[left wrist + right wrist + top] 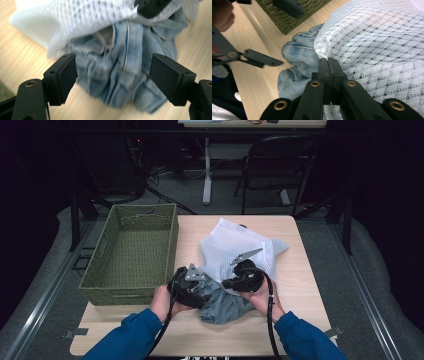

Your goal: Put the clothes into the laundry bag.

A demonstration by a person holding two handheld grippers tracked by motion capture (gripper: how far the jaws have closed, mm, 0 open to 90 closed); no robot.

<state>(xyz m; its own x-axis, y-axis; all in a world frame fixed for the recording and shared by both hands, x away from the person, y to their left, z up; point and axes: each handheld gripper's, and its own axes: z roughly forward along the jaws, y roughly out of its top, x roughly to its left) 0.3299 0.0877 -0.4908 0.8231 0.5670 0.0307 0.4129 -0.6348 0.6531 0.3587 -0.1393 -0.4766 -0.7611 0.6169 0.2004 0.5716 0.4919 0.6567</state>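
Jeans (125,75) partly under mesh bag (374,45)

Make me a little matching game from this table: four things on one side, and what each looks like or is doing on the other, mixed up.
Things:
1. woven basket
2. denim garment
3. left gripper
4. right gripper

States:
A. jaws open, denim between them, pads not touching
B. clamped on the white mesh bag
C. olive green, at the table's left
D. faded blue, crumpled, partly under the mesh

Pairs: 1-C, 2-D, 3-A, 4-B
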